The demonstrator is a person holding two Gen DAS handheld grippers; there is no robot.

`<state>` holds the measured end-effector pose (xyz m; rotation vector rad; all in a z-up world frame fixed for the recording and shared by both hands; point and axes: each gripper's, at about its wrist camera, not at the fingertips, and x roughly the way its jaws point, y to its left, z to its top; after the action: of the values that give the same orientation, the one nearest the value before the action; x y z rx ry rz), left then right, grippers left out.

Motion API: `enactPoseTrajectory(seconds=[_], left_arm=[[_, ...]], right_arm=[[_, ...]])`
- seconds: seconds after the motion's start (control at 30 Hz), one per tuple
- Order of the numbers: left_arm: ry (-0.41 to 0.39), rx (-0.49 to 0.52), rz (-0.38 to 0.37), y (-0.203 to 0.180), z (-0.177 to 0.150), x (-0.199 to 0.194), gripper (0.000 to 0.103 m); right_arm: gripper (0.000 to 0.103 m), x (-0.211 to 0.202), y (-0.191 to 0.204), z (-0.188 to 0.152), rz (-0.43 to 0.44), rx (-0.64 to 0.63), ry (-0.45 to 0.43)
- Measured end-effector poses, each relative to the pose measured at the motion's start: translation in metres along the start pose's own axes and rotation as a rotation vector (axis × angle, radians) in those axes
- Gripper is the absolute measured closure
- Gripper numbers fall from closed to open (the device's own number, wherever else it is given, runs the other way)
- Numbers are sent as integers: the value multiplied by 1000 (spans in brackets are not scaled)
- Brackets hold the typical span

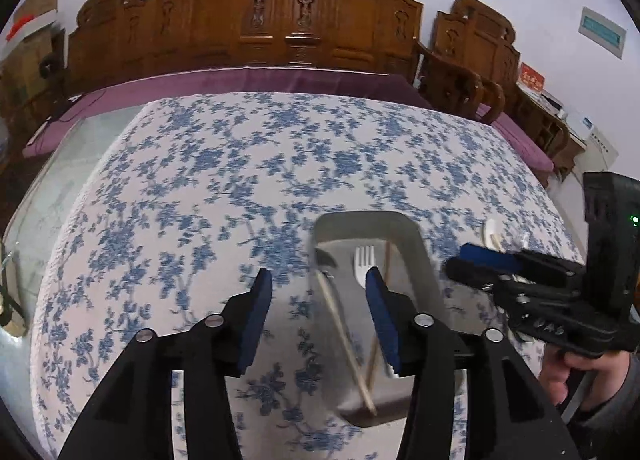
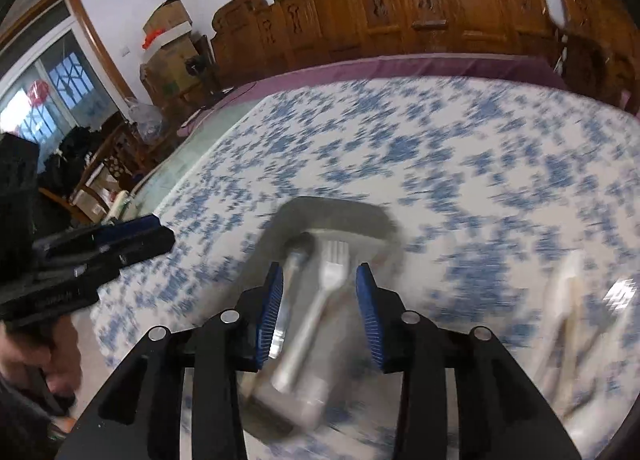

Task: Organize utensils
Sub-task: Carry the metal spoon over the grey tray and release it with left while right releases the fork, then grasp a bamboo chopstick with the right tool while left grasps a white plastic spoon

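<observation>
Grey tray (image 1: pixel 420 256) sits on the floral-cloth bench (image 1: pixel 200 180), long axis running away from both cameras. Inside: white fork (image 1: pixel 365 260), tines at the far end, chopsticks (image 1: pixel 344 332), and in the right view a metal utensil (image 2: pixel 294 272). Right tool (image 2: pixel 318 300) hangs over the tray, jaws apart, gripping nothing, fork lying between them below; it is nearer. Left tool (image 1: pixel 318 316) stands open and empty at the tray's left edge. More pale utensils (image 2: pixel 568 292) lie on the cloth right of the tray, likely next. Right view is motion-blurred; those utensils cannot be identified.
</observation>
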<state>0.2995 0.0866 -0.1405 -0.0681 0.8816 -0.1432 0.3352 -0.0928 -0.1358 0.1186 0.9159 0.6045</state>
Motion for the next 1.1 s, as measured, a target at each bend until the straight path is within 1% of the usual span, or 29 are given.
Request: enactPoseTrajectory(seconds=[0.07, 0.1, 0.13, 0.17, 0.2, 0.23, 0.27, 0.33, 0.4, 0.5, 0.53, 0.67, 0.77, 0.97, 1.0, 1.1], left_arm=[[-2, 13, -22, -14, -1, 1, 51], [-4, 21, -32, -21, -1, 2, 49], [-6, 26, -37, -26, -1, 3, 43], [-9, 33, -43, -34, -2, 3, 38], [-10, 38, -49, -40, -2, 4, 35], [-9, 45, -61, -50, -2, 7, 29], [-7, 51, -70, -56, -2, 8, 26], [-3, 67, -84, -71, -4, 13, 24], [7, 85, -99, -87, -6, 19, 22], [23, 112, -114, -109, -8, 28, 21], [27, 118, -118, -114, -9, 31, 21], [52, 144, -133, -136, -12, 43, 21], [71, 159, -139, -149, -14, 52, 21], [101, 180, -143, -166, -18, 69, 21], [108, 182, -144, -168, -19, 73, 21], [123, 189, -144, -175, -20, 82, 21]], right_arm=[[65, -20, -20, -10, -49, -35, -2], [70, -29, -30, -16, -84, -56, 3], [74, -33, -39, -19, -108, -67, 9], [75, -40, -51, -25, -140, -76, 24], [78, -45, -63, -31, -171, -78, 35], [80, -48, -71, -36, -191, -77, 44], [82, -51, -83, -41, -211, -70, 57], [84, -55, -105, -51, -244, -41, 83], [85, -56, -122, -60, -267, -18, 106], [88, -50, -139, -71, -285, 4, 146], [89, -48, -142, -74, -288, 12, 155], [91, -38, -150, -79, -282, 39, 187], [91, -33, -151, -79, -268, 41, 209], [92, -29, -149, -81, -250, 28, 221], [96, -28, -149, -80, -244, 31, 224], [97, -29, -149, -81, -239, 22, 230]])
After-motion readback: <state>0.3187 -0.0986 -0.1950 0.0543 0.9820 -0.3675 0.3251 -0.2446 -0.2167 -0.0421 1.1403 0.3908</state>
